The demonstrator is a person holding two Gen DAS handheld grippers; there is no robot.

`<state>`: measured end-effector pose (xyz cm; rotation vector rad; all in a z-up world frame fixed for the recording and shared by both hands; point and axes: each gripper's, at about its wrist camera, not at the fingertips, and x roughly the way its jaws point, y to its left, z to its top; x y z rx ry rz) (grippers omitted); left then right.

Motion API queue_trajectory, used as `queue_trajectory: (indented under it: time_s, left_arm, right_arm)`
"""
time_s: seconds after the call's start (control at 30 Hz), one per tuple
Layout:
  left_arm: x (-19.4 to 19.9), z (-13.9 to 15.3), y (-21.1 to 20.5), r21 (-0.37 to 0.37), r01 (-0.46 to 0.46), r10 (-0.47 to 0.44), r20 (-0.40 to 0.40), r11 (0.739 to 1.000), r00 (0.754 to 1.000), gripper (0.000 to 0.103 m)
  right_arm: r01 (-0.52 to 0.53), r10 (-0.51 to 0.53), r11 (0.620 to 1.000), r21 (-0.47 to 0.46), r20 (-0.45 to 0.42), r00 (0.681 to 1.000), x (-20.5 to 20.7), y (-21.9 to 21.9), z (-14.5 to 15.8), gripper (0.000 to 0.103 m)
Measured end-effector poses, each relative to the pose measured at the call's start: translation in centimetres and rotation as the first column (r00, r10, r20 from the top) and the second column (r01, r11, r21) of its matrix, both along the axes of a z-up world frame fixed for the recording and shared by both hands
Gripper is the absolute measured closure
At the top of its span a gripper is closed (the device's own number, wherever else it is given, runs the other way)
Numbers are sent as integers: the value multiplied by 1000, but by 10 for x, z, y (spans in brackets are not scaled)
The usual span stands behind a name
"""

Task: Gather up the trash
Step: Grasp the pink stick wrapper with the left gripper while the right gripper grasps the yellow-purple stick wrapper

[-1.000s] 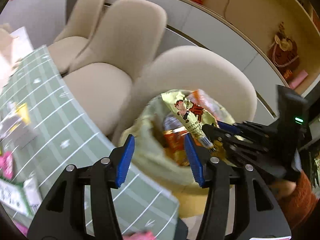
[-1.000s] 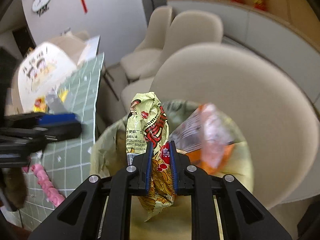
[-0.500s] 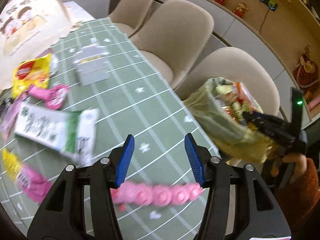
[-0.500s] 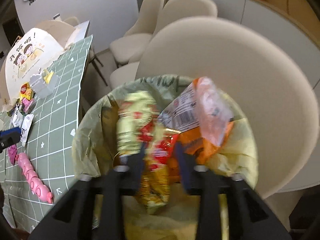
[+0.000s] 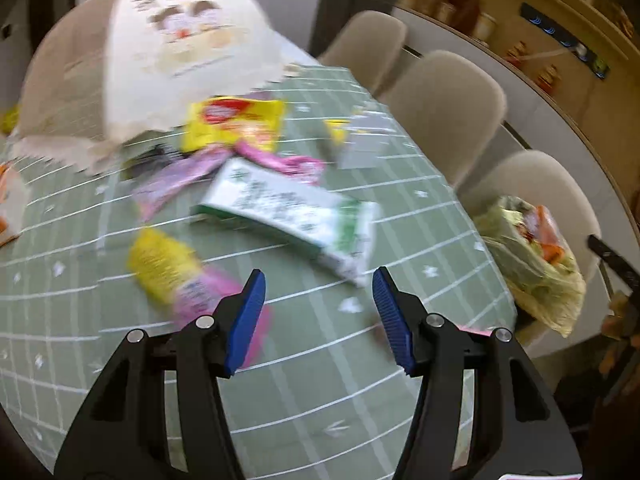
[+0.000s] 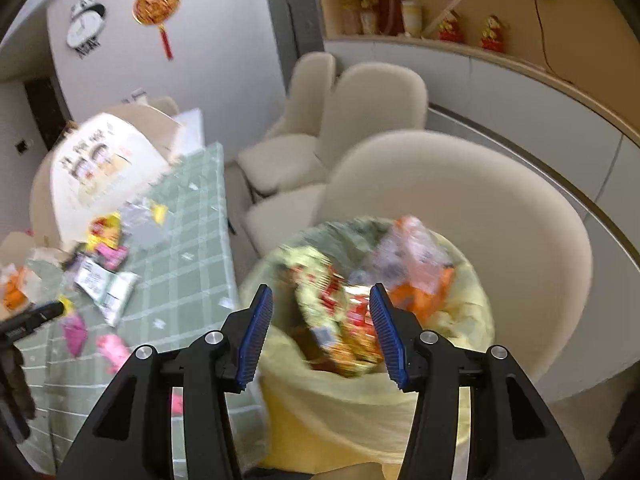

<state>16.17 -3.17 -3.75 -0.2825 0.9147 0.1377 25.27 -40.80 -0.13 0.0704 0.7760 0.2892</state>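
Both hand-held grippers gape empty; crumpled wrappers (image 6: pixel 340 320) fill the yellow bag (image 6: pixel 472 320)

A table with a green grid-pattern cloth (image 5: pixel 360 360) fills the lower left. Three beige chairs (image 5: pixel 444 96) stand in a row along its edge, toward two o'clock. Behind them runs a curved white counter (image 6: pixel 520 80) under a wooden shelf niche (image 6: pixel 420 8). On the pale wall at eleven o'clock hang a clock (image 6: pixel 85 26) and a red ornament (image 6: pixel 157 4).
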Motion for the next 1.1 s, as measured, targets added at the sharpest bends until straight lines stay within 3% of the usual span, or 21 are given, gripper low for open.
queue_trajectory:
  time_s: [0.03,0.13,0.3,0.43,0.53,0.63,0.8,0.83,0.97,1.1]
  left_arm:
    - [-5,-1,7,3,-19,19,0,1000,1000,50]
    - [-24,-7,35,10,-101,101,-10,995,995,50]
    - [-42,-18,71,4,-189,189,-32,982,982,50]
    - [-43,-27,85,-45,-210,208,-51,977,977,50]
    - [-38,-27,93,-33,-219,218,-33,975,975,49]
    - [-25,-24,102,-11,-191,191,19,982,981,49]
    - [18,-27,122,86,-97,93,60,992,994,49]
    - [31,-31,130,108,-92,87,57,990,995,49]
    - [69,-46,151,85,-49,50,-9,995,999,49]
    - [98,-63,154,114,-8,17,-74,993,997,49]
  right_arm:
    - [-28,27,999,21,18,999,-3,9,4,49]
    - [-133,130,989,64,51,990,-11,40,10,49]
    - [-295,295,955,-12,22,955,-22,102,0,49]
    - [-347,347,937,-29,-8,938,-27,129,-11,49]
    - [-351,351,935,-53,-12,936,-31,140,-19,49]
    - [-335,337,936,-109,-2,942,-34,144,-26,49]
    - [-283,283,954,-94,-12,959,-31,138,-34,49]
    - [-275,275,957,-94,-14,961,-30,138,-35,49]
    - [-257,255,959,-119,-33,966,-29,146,-37,49]
    - [-304,298,945,-123,-61,953,-30,164,-44,49]
